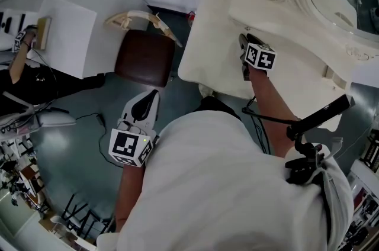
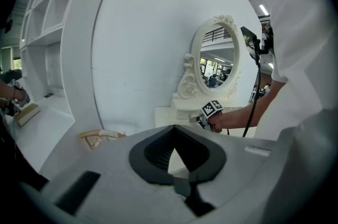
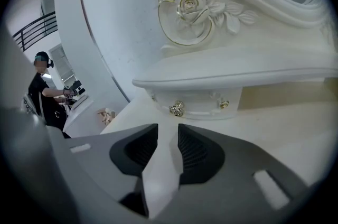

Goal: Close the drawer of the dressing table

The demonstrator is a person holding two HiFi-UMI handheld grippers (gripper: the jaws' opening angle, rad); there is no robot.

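My right hand-held gripper (image 3: 168, 133) is released. Its jaws stand apart, and only the pale surface (image 3: 285, 133) of the dressing table (image 1: 207, 42) shows through the gap. The drawer (image 3: 203, 103) is the small one tucked under the mirror's shelf (image 3: 237, 77). It lies at about 12 o'clock from my jaws, near but not touching. Its front runs crosswise to me, from 9 to 3 o'clock, with one gold knob (image 3: 177, 108) close to 12 and a second toward 1. I cannot tell from here how far the front stands out from its housing.

My left hand-held gripper (image 2: 174, 130) is clenched on nothing, its tips meeting. In the head view it hangs at about 8 o'clock from the right one, over the floor beside the brown stool (image 1: 145, 57) and well apart from the dressing table.

So the right hand is clearly the nearer. I judge the coming move to be a straight push toward 12 o'clock, square against the front between the knobs.
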